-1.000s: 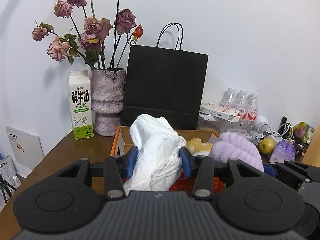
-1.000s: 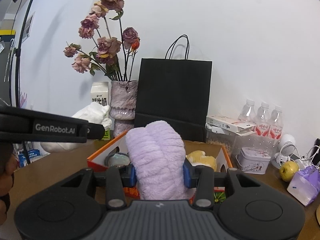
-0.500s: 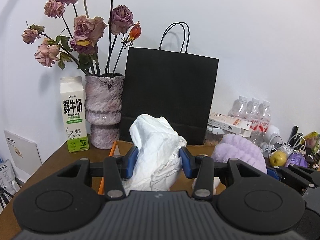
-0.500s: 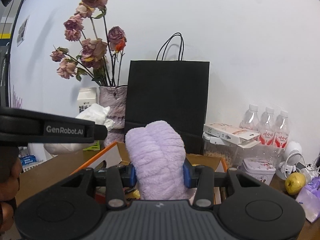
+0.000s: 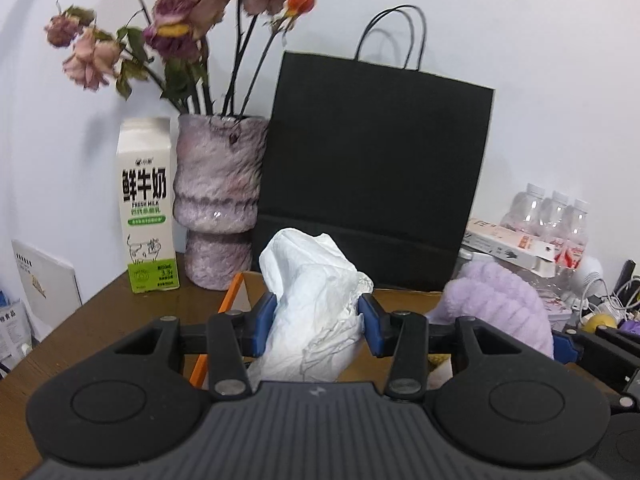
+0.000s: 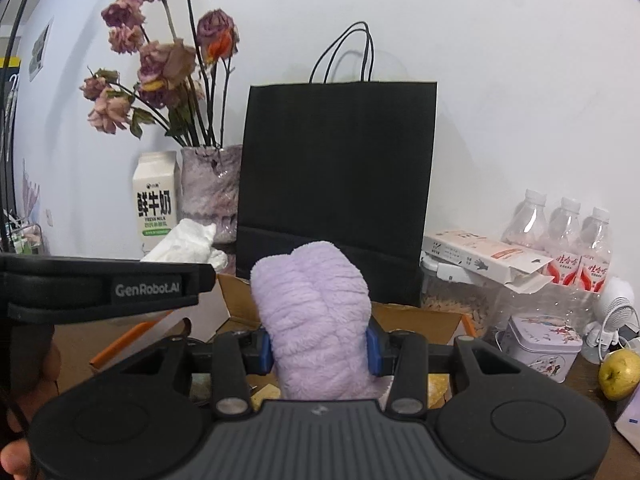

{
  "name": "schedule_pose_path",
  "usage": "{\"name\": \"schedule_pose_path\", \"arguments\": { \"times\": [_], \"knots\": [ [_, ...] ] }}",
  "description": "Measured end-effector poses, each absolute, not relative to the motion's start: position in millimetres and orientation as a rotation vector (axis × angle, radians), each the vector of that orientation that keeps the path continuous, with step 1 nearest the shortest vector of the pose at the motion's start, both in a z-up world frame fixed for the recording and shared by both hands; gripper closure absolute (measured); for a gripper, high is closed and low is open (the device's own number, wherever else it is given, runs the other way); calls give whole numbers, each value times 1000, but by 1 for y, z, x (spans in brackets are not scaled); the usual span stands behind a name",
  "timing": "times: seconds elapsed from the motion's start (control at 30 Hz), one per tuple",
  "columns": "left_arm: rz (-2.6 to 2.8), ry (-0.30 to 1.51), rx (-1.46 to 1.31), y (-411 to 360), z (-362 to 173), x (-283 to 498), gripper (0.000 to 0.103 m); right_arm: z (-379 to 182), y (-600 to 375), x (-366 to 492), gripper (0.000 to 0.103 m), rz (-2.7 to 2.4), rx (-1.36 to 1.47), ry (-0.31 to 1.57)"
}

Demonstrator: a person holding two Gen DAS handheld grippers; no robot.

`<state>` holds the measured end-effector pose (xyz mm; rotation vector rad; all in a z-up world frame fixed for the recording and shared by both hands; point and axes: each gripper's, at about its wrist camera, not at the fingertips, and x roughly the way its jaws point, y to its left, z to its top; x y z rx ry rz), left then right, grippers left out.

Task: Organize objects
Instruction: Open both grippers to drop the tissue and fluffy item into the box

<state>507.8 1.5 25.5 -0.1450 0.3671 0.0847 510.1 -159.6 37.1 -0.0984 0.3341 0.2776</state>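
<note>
My left gripper is shut on a crumpled white cloth that sticks up between its blue pads. In the right wrist view my right gripper is shut on a fluffy lilac plush roll. Both bundles hang over an open cardboard box with an orange rim. The lilac roll shows at the right of the left wrist view, and the white cloth at the left of the right wrist view. A tall black paper bag stands upright just behind the box.
A milk carton and a mottled vase of dried roses stand at the back left. Water bottles, a flat carton, a tin and a green apple crowd the right. The brown table ends at the left.
Both grippers have moved forward toward the black bag with their bundles still gripped. The bag, vase and carton look larger, and less of the box interior shows.
</note>
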Motion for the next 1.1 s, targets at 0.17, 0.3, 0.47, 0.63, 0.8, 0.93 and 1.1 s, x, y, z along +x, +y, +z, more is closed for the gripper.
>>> {"name": "schedule_pose_path", "arguments": {
  "times": [0.17,0.3,0.47,0.63,0.8,0.93,1.1],
  "knots": [
    [103,361,-123,2,17,515,57,22,-160,520,62,251,-95,347],
    [105,365,-99,-1,11,518,57,11,-166,530,62,229,-72,377],
    [106,376,-86,-2,4,523,55,2,-168,535,62,218,-77,388],
    [104,371,-87,-1,2,523,29,0,-170,537,52,215,-68,401],
    [124,333,-66,-3,3,519,0,-5,-174,541,1,162,-48,428],
    [127,347,-59,-4,2,520,0,-5,-178,543,0,151,-29,440],
    [130,349,-63,-3,3,520,0,-5,-178,543,0,153,-31,446]
  ]
}}
